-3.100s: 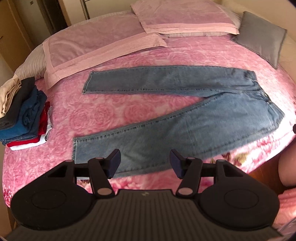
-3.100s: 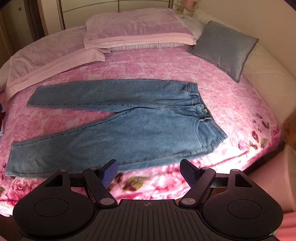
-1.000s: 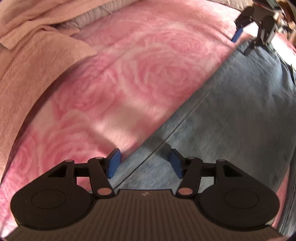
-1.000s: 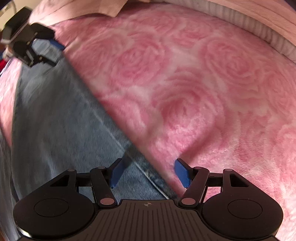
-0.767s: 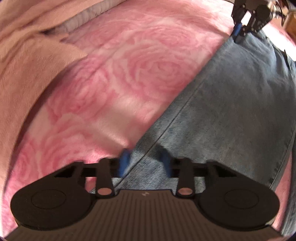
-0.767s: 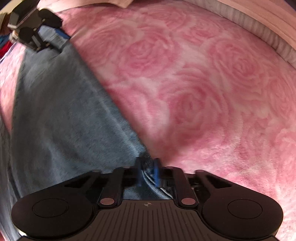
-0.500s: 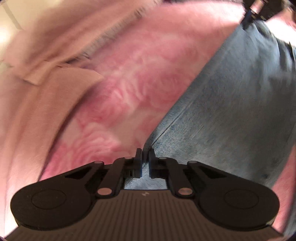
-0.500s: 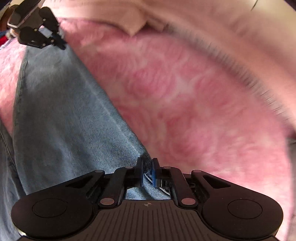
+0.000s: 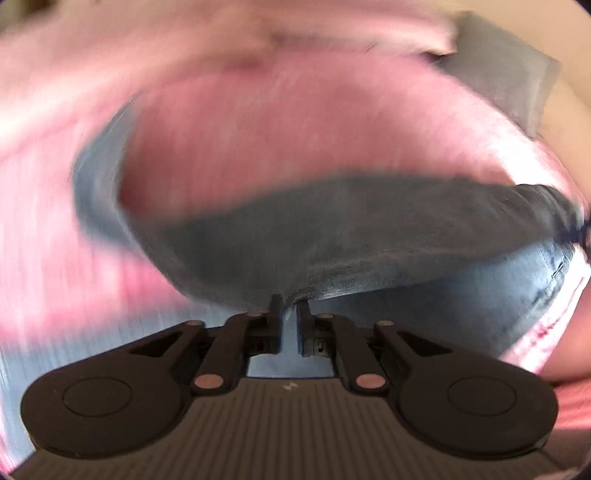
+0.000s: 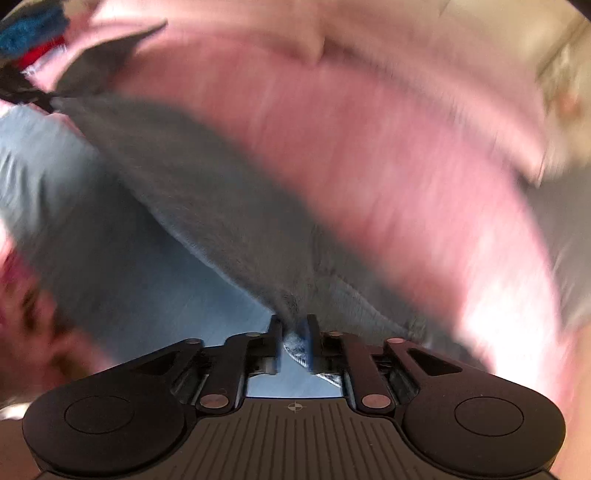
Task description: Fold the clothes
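Jeans (image 9: 351,236) are blue denim, lifted off the bed (image 9: 295,129) along one long edge, hanging in a sagging curve between the two claws; darker shaded face of the cloth up top, lighter washed denim below it (image 10: 110,258); weave and a stitched seam are readable only right at the fingertips, the rest is motion-smeared; left claw (image 9: 290,325) is pinched nearly closed on a denim edge, thin gap between the blue pads filled by fabric; right claw (image 10: 294,339) likewise clamped on a thick folded hem of the jeans, seam visible between the pads; bed cover is fuzzy pink, any pattern lost to blur; grey cushion (image 9: 517,81) upper right in the left view, square-cornered, partly cut off by the frame edge; pale pink pillow (image 10: 295,33) along the top, outline unclear; blue and red folded clothes (image 10: 33,37) at top left corner of the right view, mostly cropped.
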`<state>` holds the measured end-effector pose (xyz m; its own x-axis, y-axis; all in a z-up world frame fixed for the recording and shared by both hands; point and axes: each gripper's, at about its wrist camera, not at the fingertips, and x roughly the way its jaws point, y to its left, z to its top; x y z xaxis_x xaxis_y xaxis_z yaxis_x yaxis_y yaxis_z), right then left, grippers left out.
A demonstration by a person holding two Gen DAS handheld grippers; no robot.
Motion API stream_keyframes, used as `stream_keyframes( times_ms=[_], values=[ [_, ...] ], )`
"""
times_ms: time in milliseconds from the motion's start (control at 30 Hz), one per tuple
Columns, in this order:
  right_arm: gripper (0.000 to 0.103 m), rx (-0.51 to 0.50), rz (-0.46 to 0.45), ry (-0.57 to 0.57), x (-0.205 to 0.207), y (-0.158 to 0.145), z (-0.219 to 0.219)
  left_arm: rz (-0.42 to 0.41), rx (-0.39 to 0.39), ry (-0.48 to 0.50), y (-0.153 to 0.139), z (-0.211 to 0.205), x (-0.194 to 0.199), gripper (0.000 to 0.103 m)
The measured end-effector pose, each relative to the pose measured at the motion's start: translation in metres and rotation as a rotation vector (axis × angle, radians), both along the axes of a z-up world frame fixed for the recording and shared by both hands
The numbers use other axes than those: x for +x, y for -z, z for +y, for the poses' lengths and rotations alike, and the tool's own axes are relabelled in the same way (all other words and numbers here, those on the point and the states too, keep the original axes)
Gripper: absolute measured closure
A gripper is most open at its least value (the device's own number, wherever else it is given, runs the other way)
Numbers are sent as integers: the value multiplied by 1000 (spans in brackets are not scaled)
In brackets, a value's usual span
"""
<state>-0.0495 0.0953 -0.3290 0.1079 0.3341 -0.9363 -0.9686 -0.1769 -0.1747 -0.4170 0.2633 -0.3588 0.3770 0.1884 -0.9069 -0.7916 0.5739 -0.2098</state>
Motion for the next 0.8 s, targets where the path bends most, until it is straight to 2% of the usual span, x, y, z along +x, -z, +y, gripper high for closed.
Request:
stream_keyframes(
  times_ms=[33, 67, 100, 167, 300, 400, 500, 567, 667, 800],
  values=[
    [70, -57, 21, 53, -3, 12, -8, -4, -45, -25, 7, -8, -4, 97],
    [58, -72, 41, 122, -2, 20, -13, -10, -75, -40, 12, -15, -6, 97],
    [55, -55, 65, 205, 3, 23, -17, -17, -105, -54, 17, -22, -9, 94],
    [54, -15, 122, 380, 13, 29, -26, -24, -101, -120, 19, -15, -16, 88],
    [54, 127, 339, 807, 56, 28, -44, -36, -70, -262, 20, 6, -30, 72],
    [54, 250, 522, 1107, 92, 35, -65, -45, -46, -369, 20, 23, -41, 69],
    [54, 371, 661, 1334, 119, 45, -89, -71, -33, -471, 21, 38, -50, 69],
    [54, 449, 721, 1439, 133, 50, -103, -118, -44, -510, 21, 43, -50, 68],
    [54, 536, 774, 1516, 151, 55, -117, -131, -44, -556, 26, 45, -50, 65],
    [54, 528, 771, 1484, 164, 65, -116, -136, -34, -588, 34, 48, -47, 65]
  ],
)
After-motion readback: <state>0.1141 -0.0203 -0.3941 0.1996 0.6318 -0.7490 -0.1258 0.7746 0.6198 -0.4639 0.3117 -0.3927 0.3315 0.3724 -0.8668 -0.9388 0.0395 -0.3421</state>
